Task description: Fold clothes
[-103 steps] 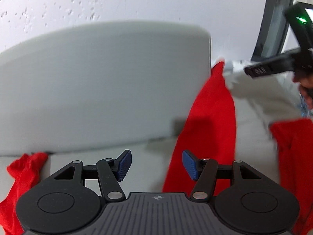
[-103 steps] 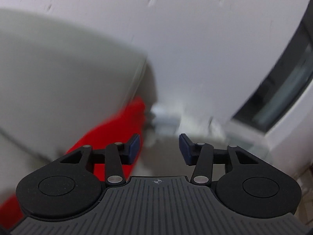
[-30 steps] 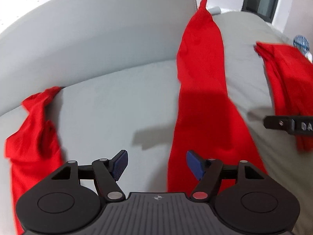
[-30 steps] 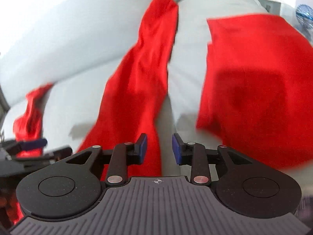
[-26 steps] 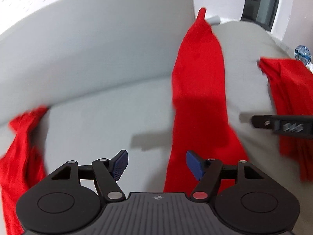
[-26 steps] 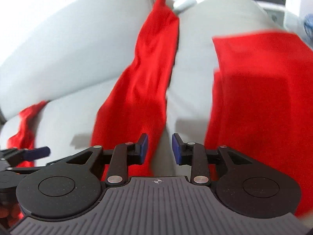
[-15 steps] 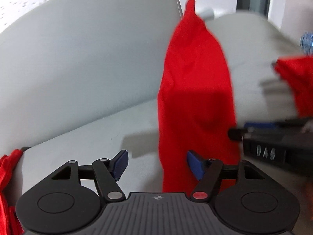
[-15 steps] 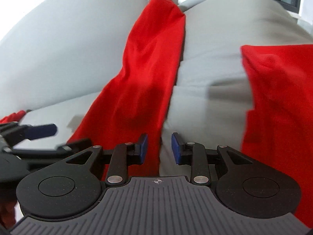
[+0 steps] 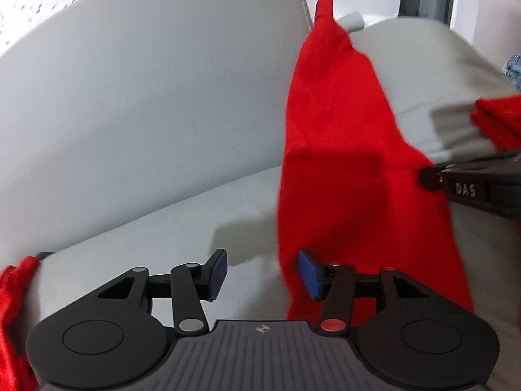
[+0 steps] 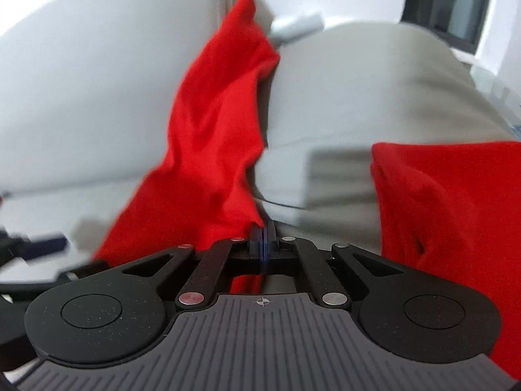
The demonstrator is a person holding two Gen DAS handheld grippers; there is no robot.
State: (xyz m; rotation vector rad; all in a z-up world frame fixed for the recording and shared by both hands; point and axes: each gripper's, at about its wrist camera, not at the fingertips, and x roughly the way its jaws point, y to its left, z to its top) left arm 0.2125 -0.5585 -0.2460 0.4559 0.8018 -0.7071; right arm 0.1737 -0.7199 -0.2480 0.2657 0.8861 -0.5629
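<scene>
A long red garment (image 9: 338, 163) lies stretched up the grey sofa, from the seat to the gap beside the back cushion; it also shows in the right wrist view (image 10: 215, 150). My left gripper (image 9: 262, 272) is open, its right pad at the garment's near left edge. My right gripper (image 10: 263, 241) is shut on the garment's near right edge; it shows from the side in the left wrist view (image 9: 469, 189).
A folded red cloth (image 10: 456, 215) lies on the sofa armrest at the right. Another crumpled red cloth (image 9: 13, 293) lies at the far left of the seat. The grey back cushion (image 9: 146, 97) rises behind. A dark window frame (image 10: 449, 3) is at the upper right.
My right gripper has closed on the garment's edge; half a second ago its pads stood slightly apart. Both grippers have moved nearer the long garment.
</scene>
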